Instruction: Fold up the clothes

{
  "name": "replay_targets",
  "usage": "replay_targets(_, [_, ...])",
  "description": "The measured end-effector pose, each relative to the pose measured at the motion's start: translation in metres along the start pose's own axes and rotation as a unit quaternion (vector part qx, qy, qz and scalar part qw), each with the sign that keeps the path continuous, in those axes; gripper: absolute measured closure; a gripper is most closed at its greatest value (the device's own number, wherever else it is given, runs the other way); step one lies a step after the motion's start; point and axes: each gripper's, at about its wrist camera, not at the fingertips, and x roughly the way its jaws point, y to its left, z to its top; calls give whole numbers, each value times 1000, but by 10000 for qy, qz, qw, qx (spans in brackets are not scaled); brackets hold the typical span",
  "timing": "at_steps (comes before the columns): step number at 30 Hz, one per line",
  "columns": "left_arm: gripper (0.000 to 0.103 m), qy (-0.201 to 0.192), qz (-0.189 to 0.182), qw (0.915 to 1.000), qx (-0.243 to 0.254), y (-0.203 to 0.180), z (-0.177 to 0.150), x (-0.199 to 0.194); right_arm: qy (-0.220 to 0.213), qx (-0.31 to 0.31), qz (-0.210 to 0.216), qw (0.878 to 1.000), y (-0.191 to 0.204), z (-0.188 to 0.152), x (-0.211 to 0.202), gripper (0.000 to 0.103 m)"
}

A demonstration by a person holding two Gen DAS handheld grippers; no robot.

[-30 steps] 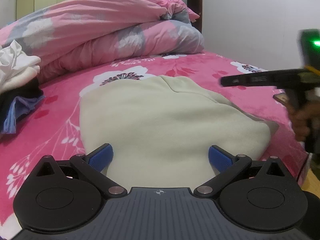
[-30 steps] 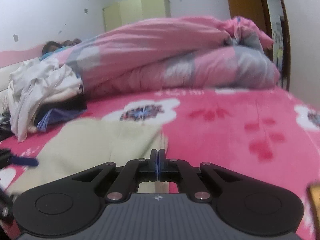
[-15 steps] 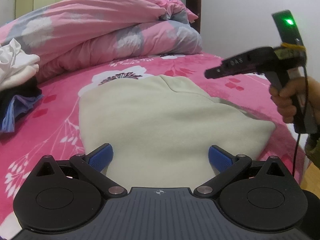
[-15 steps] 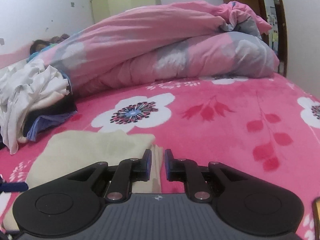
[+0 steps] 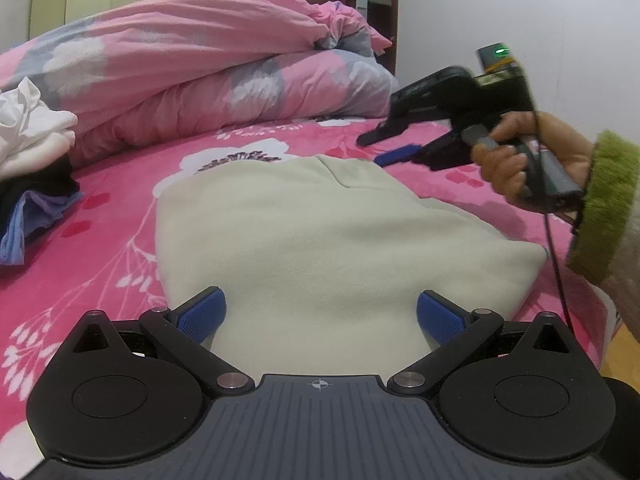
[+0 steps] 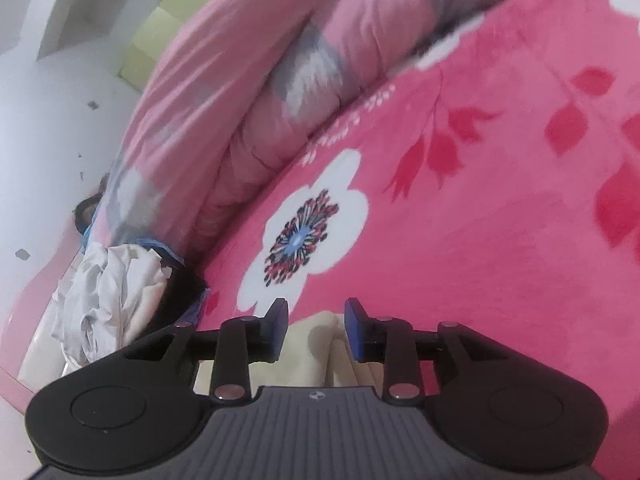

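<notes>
A cream garment lies folded flat on the pink flowered bedspread. My left gripper hangs over its near edge, wide open, blue pads apart and nothing between them. In the left wrist view my right gripper hovers tilted over the garment's far right corner, held by a hand in a green cuff. In the right wrist view my right gripper is rolled sideways and its jaws are opening; the cream garment's far edge shows below the gap, with no pad pressing on it.
A rolled pink and grey duvet fills the back of the bed. A heap of white, black and blue clothes lies at the left. A wall and a doorway stand behind; the bed's right edge is close.
My right gripper went from shut to partly open, rolled sideways and moved in over the garment's far right corner. My left gripper stayed still and open.
</notes>
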Motion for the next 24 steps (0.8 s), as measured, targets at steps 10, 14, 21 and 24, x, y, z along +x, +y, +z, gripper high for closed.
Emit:
replay_targets(10, [0, -30, 7, 10000, -17, -1, -1, 0, 286, 467, 314, 9980, -13, -3, 13, 74])
replay_targets(14, [0, -31, 7, 10000, -20, -1, -1, 1, 339, 889, 540, 9940, -28, -6, 19, 82])
replay_targets(21, [0, -31, 14, 10000, -2, 0, 0, 2, 63, 3085, 2153, 9265, -88, -33, 17, 98])
replay_targets(24, [0, -19, 23, 10000, 1, 0, 0, 2, 16, 3570, 2201, 9078, -103, -44, 22, 98])
